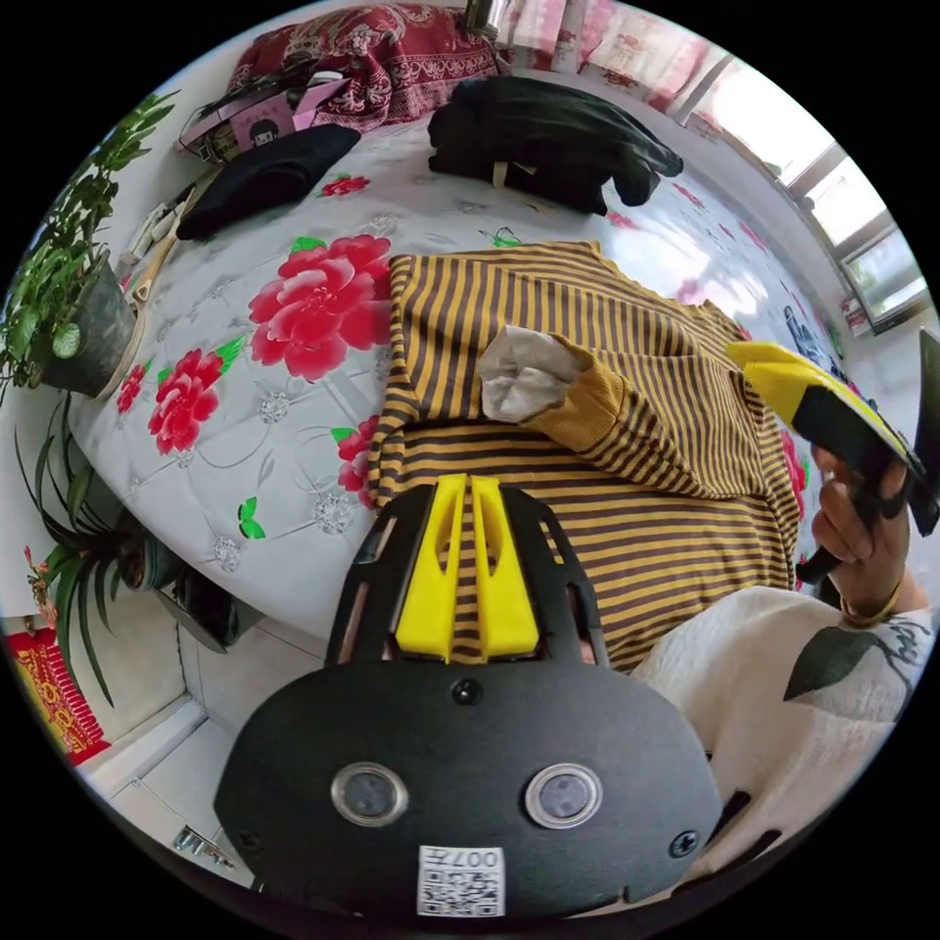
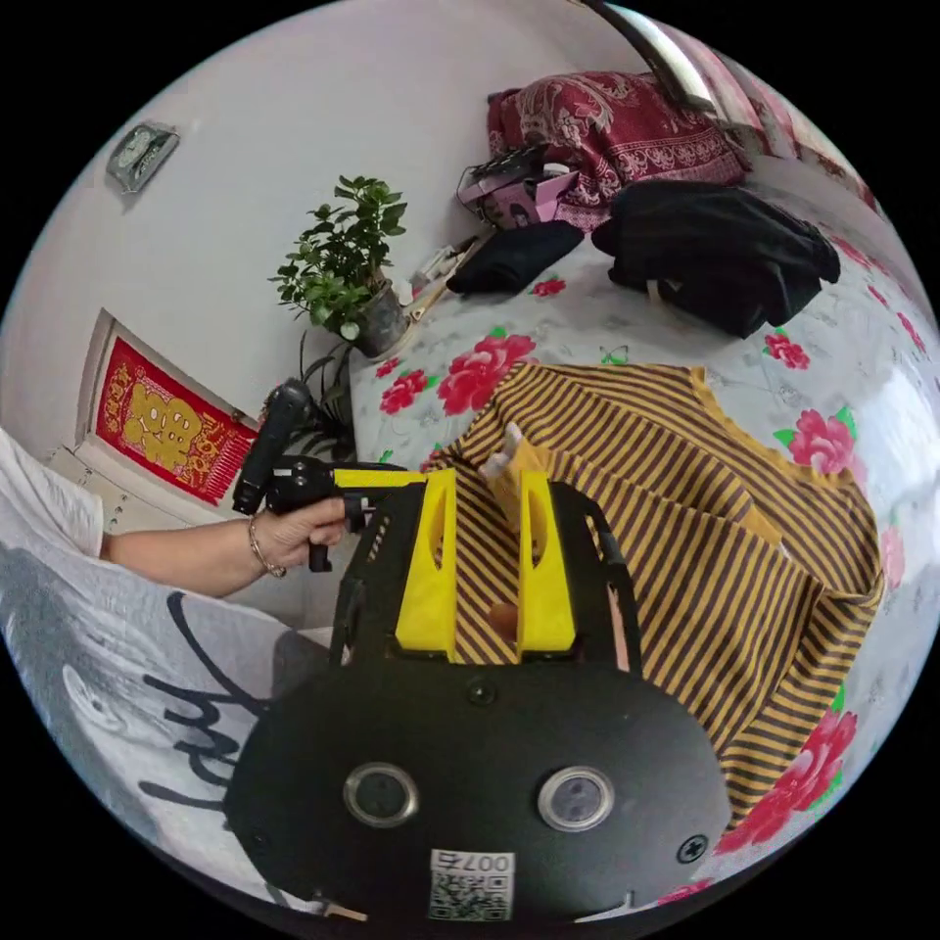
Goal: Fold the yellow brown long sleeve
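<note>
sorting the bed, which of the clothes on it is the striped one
The yellow brown long sleeve, spread nearest the grippers; the two garments further back are plain black.

One yellow-and-brown striped long-sleeve shirt (image 1: 627,470) lies on one white bedspread printed with red flowers (image 1: 245,392). Two black garments are there: a bulky one (image 1: 548,137) and a flatter one (image 1: 264,171). One leafy green potted plant (image 2: 343,264), one dark red patterned pillow (image 2: 617,122).

striped shirt's (image 1: 627,411) near hem hidden behind left gripper (image 1: 468,482), potted plant (image 1: 59,304) cut by frame edge
</note>
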Demonstrator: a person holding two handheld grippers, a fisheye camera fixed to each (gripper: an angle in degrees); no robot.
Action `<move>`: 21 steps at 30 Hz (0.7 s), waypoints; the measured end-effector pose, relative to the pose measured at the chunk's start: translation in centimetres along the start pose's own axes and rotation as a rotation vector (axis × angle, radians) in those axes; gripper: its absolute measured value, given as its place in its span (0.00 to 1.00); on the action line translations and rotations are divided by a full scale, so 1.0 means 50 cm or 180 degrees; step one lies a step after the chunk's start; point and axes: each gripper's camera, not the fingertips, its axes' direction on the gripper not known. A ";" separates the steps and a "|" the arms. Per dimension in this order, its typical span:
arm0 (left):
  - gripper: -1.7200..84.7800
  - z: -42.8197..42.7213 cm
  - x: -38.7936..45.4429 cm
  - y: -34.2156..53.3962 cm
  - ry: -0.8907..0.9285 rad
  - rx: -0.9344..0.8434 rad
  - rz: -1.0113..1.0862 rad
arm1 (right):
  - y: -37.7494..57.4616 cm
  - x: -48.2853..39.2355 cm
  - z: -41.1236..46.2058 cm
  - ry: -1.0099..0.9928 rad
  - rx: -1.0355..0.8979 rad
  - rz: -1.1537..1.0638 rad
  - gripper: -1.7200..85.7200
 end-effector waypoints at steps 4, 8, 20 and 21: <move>0.04 -0.001 0.003 -0.021 0.0064 0.0058 0.0111 | 0.039 0.090 -0.002 0.0440 -0.0192 0.0431 0.09; 0.08 -0.009 0.024 -0.050 0.0199 0.0107 0.0201 | 0.065 0.193 -0.062 0.1058 -0.0045 0.0907 0.09; 0.02 0.036 0.140 -0.136 0.0040 -0.0231 0.0599 | -0.001 0.388 0.018 0.2079 -0.0811 0.1435 0.04; 0.02 0.030 0.155 -0.137 -0.0007 -0.0220 0.0679 | -0.002 0.391 0.022 0.2156 -0.0856 0.1445 0.04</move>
